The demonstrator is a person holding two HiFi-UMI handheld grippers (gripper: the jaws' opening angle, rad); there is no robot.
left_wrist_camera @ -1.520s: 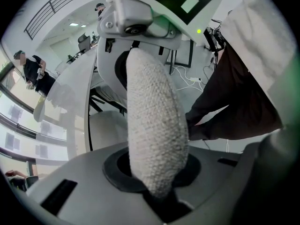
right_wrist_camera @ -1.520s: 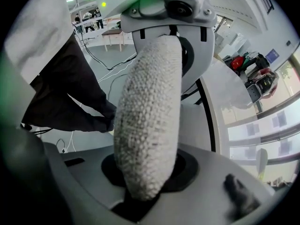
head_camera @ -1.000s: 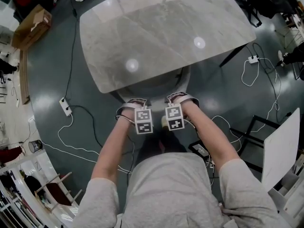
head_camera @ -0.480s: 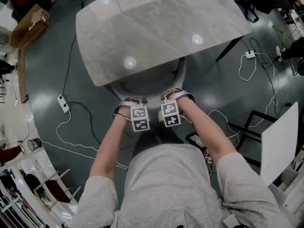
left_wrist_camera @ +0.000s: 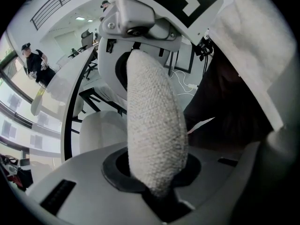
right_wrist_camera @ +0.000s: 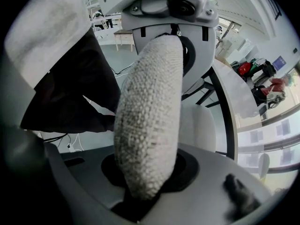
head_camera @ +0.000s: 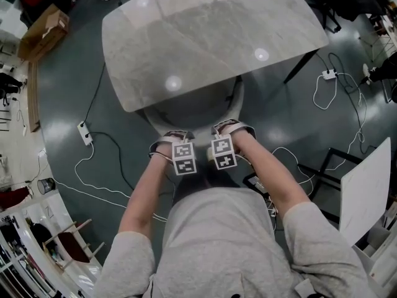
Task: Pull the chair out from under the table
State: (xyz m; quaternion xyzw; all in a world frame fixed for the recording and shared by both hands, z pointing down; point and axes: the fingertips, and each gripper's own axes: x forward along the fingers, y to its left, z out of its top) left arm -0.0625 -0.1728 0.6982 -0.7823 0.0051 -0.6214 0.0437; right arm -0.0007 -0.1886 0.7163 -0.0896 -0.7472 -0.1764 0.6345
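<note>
A light grey chair (head_camera: 193,107) stands half under the pale marble table (head_camera: 205,36), its seat showing below the table's near edge. My left gripper (head_camera: 175,139) and right gripper (head_camera: 231,129) point steeply down, side by side on the top of the chair's back. In the left gripper view the woven cream chair back (left_wrist_camera: 154,130) runs straight through between the jaws, which are shut on it. The right gripper view shows the same padded chair back (right_wrist_camera: 147,125) clamped the same way. Each gripper's marker cube appears in the other's view.
White cables (head_camera: 99,191) and a power strip (head_camera: 83,133) lie on the dark floor at left; more cable (head_camera: 325,95) at right. A black metal frame (head_camera: 332,172) and a white board (head_camera: 367,194) stand at right. The person's body is close behind the chair.
Both grippers, with the chair back in them, have drawn a little away from the table's near edge toward the person. A bit more of the seat shows.
</note>
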